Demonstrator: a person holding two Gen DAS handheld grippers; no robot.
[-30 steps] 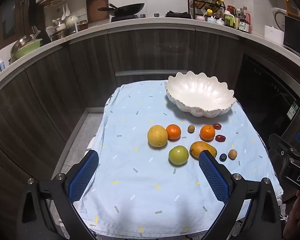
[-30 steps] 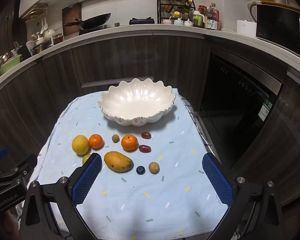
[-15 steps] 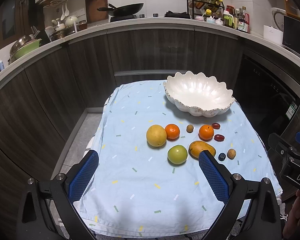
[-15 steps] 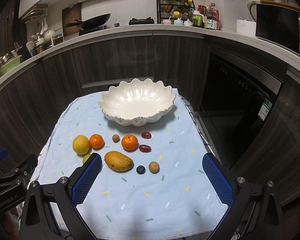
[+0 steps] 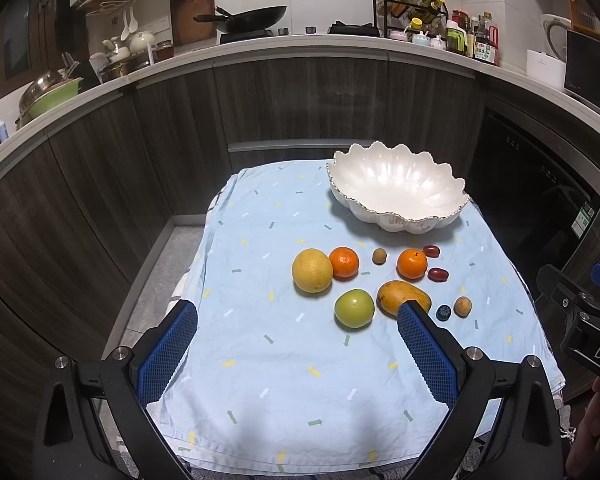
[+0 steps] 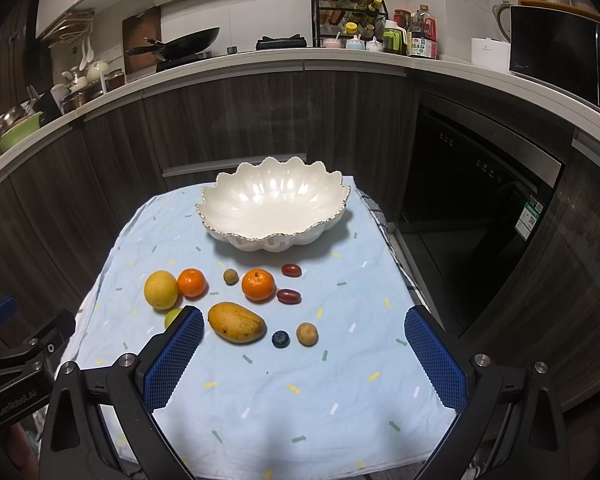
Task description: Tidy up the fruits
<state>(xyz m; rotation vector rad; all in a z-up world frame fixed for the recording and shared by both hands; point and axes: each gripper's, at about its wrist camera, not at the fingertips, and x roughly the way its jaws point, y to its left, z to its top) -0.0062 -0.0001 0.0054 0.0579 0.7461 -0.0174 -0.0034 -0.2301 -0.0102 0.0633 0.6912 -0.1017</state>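
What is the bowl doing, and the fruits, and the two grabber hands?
White bowl: upright, empty.
Mango: lying on the cloth.
Green apple: on the cloth, beside the mango.
Two oranges: on the cloth.
Blueberry: on the cloth, loose.
Left gripper: open, holding nothing.
Right gripper: open, holding nothing.

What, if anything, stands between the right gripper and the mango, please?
Nothing visible does. The right gripper hangs with its jaws wide apart above bare tablecloth, and the mango lies just ahead, left of centre. The blueberry sits beside it, apart.
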